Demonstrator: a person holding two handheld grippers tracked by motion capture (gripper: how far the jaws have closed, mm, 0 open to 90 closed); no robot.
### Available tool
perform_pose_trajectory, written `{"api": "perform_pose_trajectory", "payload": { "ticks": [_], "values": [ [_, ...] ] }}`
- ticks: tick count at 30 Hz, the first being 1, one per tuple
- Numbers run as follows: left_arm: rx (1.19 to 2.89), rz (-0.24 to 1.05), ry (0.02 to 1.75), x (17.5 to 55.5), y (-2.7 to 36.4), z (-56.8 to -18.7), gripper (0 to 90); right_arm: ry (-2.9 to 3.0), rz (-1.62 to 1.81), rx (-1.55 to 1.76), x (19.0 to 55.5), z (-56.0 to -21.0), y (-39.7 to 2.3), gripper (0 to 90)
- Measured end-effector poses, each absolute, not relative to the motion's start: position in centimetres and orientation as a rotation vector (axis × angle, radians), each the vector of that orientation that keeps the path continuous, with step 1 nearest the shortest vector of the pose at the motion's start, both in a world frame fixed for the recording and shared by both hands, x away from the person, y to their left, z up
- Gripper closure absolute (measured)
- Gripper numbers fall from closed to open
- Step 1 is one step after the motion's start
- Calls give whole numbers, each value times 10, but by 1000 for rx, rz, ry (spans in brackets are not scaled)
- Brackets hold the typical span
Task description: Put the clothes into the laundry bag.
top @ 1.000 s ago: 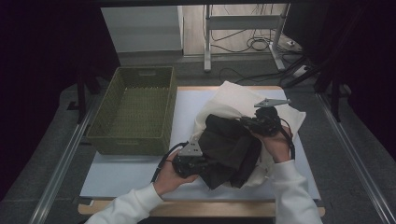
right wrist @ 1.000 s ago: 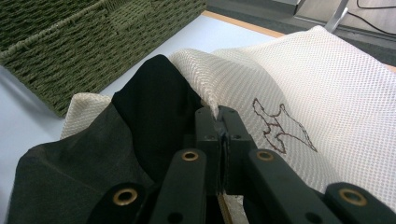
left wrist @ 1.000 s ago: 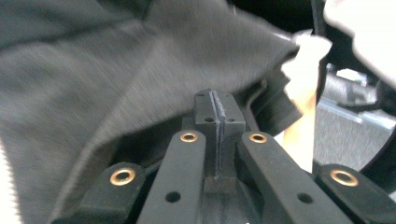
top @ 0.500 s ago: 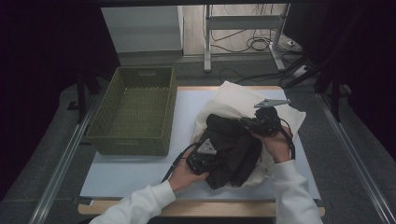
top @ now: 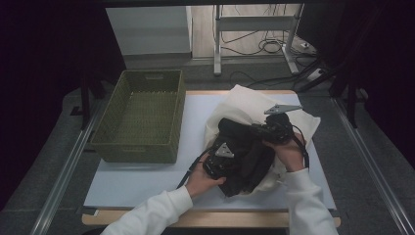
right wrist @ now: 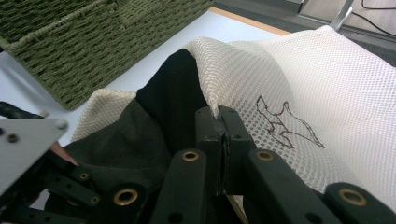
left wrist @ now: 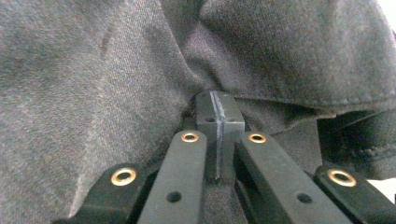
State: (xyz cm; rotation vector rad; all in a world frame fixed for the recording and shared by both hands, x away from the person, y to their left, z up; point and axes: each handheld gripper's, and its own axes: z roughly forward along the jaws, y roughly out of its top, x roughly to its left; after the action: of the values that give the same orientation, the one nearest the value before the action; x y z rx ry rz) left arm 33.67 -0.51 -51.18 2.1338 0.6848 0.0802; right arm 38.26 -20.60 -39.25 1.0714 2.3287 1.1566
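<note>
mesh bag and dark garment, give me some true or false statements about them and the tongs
1. The right tongs pinch the edge of the cream mesh bag. True.
2. The dark garment lies inside the green basket. False: it sits at the mouth of the mesh bag, on the white table beside the basket.
3. The left tongs are shut on the dark garment. True.
4. The mesh bag is plain, with no marking. False: a small brown animal outline is stitched on it.
5. The basket holds folded clothes. False: nothing lies in it.
</note>
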Motion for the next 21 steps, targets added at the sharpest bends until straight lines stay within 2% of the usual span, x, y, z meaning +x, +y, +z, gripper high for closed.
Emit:
{"api": "perform_pose_trajectory", "payload": {
  "ticks": [21],
  "values": [
    [2145,129,732,342,-20,-510,900,2349,1145,1034,377,-388,-199,883]
  ]
}}
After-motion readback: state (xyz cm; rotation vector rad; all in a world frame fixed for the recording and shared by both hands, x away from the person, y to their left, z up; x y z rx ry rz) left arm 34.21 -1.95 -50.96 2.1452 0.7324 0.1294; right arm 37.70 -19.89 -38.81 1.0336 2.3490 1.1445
